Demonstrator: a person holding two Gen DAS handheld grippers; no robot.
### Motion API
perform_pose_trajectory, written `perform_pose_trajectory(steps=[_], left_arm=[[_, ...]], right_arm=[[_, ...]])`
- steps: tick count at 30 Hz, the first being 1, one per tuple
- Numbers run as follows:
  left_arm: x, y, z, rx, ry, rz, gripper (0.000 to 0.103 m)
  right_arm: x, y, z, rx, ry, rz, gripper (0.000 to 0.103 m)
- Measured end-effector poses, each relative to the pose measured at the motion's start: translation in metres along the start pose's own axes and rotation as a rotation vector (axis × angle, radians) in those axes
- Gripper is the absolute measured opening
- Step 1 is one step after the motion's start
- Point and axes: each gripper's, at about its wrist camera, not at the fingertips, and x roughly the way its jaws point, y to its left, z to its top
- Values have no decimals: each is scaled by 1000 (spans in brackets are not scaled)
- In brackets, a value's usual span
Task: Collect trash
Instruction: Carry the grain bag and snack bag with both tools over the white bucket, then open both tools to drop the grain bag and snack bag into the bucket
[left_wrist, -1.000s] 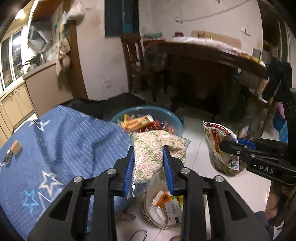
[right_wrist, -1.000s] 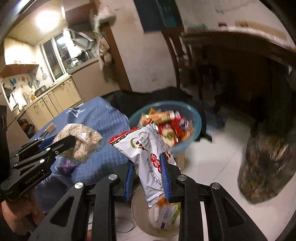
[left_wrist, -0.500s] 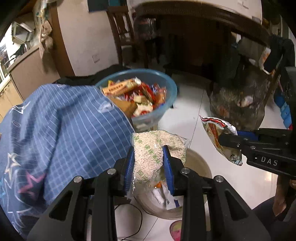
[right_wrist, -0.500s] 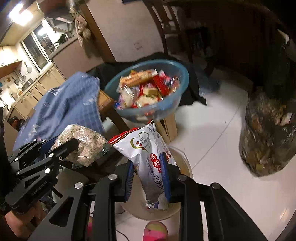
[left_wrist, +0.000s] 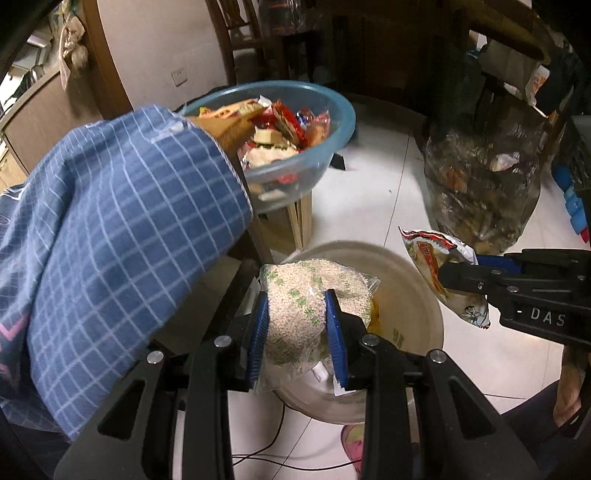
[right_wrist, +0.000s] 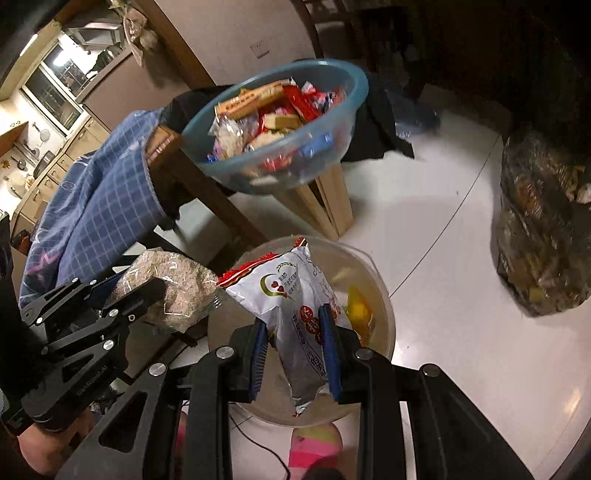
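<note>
Left gripper (left_wrist: 297, 328) clamped on clear grain bag (left_wrist: 306, 314), green print too small to read, held over beige bin (left_wrist: 413, 295). Right gripper (right_wrist: 293, 345) pinched on white snack packet (right_wrist: 295, 295) with red lettering, above same bin. "DAS" legible on right gripper body at 3 o'clock, left view. Blue bowl (right_wrist: 343, 110) of wrappers at 12 o'clock; dark trash bag (right_wrist: 535, 229), possibly full, at 2 o'clock.

- White tiled floor (right_wrist: 443, 258): beige trash bin (right_wrist: 384, 295), full dark plastic bag (right_wrist: 535, 229), black cable (left_wrist: 258, 452).
- Wooden stool (right_wrist: 328, 199): blue bowl (right_wrist: 343, 122) of wrappers.
- Table (right_wrist: 192, 177): blue checked cloth (left_wrist: 110, 229).
</note>
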Motion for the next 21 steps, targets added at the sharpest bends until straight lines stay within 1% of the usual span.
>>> perform_pose_trajectory(steps=[4,9,17,21], left_arm=[[12,-2,-5,5,27,3,29],[22,-1,-9,0,50,1,29],[27,-3,-10,0,60,2,29],[32,-2,-10,-4,65,8,31]], right_arm=[[10,-1,-3,6,17,5,28],[13,0,-3,4,18,6,28],[16,-1,-3,-4,25,2,28],[16,-1,-3,-5,26,0,29]])
